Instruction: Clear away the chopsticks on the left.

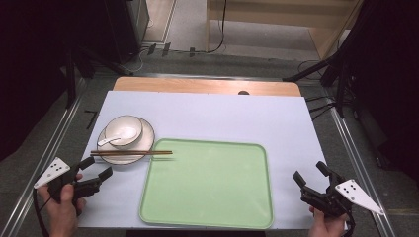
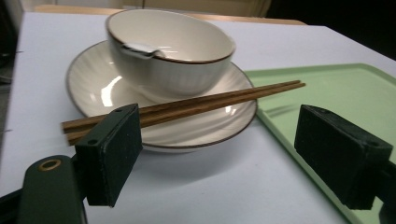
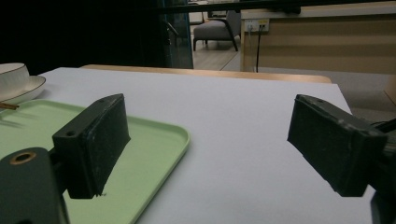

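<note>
High view: chopsticks (image 1: 131, 153) lie across a plate (image 1: 109, 157) holding a bowl (image 1: 123, 130), at ten o'clock from the green tray (image 1: 207, 182).

Left gripper view: left gripper (image 2: 219, 154) fingers released, chopsticks (image 2: 196, 101) just beyond.

Right gripper view: right gripper (image 3: 210, 149) fingers released over the tabletop (image 3: 233, 121).

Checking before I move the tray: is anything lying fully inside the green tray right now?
No: the green tray is bare inside, and only the tips of the chopsticks, which rest across the plate, reach over its left rim.
</note>
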`<state>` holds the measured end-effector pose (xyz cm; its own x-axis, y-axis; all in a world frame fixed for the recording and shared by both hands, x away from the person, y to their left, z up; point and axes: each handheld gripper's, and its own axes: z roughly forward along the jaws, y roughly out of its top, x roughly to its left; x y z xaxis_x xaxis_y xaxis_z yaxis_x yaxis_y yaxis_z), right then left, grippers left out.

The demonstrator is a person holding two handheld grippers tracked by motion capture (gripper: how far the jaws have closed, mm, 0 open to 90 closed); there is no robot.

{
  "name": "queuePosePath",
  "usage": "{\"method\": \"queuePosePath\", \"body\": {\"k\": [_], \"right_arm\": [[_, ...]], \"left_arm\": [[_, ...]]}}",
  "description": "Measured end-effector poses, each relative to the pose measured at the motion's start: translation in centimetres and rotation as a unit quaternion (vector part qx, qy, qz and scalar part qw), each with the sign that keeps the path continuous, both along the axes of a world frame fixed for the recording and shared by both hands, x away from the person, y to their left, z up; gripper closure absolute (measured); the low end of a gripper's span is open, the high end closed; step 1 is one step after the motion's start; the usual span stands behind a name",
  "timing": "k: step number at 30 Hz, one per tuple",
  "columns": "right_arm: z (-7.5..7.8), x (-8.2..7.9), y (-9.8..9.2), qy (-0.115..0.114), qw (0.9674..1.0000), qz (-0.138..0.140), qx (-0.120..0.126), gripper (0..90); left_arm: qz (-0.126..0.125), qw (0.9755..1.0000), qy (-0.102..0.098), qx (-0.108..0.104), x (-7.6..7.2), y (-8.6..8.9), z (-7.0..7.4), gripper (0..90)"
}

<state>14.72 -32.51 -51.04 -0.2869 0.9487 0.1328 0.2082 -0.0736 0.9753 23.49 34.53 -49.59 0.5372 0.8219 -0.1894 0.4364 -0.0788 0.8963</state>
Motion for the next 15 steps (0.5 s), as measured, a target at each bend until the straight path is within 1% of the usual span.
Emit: {"method": "queuePosePath", "body": {"k": [1, 2, 3, 5, 6, 8, 9, 10, 11, 12, 13, 15], "right_arm": [[0.0, 0.0, 0.0, 0.0, 1.0, 0.0, -0.001, 12.9], [0.0, 0.0, 0.1, 0.0, 1.0, 0.001, -0.001, 12.9], [0.1, 0.0, 0.1, 0.0, 1.0, 0.002, -0.002, 12.9], [0.1, 0.1, 0.2, 0.0, 1.0, 0.002, -0.005, 12.9], [0.1, 0.2, 0.4, 0.003, 0.9999, 0.004, -0.011, 12.9], [0.1, 0.3, 0.6, 0.004, 0.9999, 0.007, -0.014, 13.0], [0.1, 0.3, 0.6, 0.004, 0.9999, 0.007, -0.014, 13.0], [0.2, 0.4, 0.8, 0.004, 0.9998, 0.009, -0.019, 13.0], [0.2, 0.4, 0.8, 0.004, 0.9998, 0.009, -0.019, 13.0], [0.2, 0.5, 1.1, 0.006, 0.9997, 0.009, -0.021, 13.0], [0.2, 0.5, 1.1, 0.006, 0.9997, 0.009, -0.021, 13.0], [0.2, 0.5, 1.2, 0.007, 0.9997, 0.008, -0.021, 13.0]], "left_arm": [[-0.006, 1.0, 0.006, 0.0, 0.0, -0.3, 0.1, 15.7], [-0.005, 1.0, 0.007, -0.001, 0.0, -0.4, 0.2, 17.4], [0.002, 1.0, 0.008, 0.0, 0.0, -0.7, 0.2, 22.9], [0.007, 0.9999, 0.011, 0.003, -0.1, -0.8, 0.3, 43.9], [-0.001, 0.9998, 0.018, 0.006, -0.1, -1.2, 0.3, 55.8], [-0.014, 0.9993, 0.029, 0.019, 0.0, -1.7, 0.3, 70.0], [-0.014, 0.9993, 0.029, 0.019, 0.0, -1.7, 0.3, 76.3], [-0.027, 0.9987, 0.038, 0.018, 0.1, -2.1, 0.2, 81.5], [-0.027, 0.9987, 0.038, 0.018, 0.1, -2.1, 0.2, 84.4], [-0.04, 0.9978, 0.049, 0.021, 0.3, -2.6, 0.2, 88.4], [-0.041, 0.9974, 0.053, 0.024, 0.5, -3.0, 0.2, 89.9], [-0.044, 0.9971, 0.056, 0.026, 0.7, -3.2, 0.2, 90.0]]}}
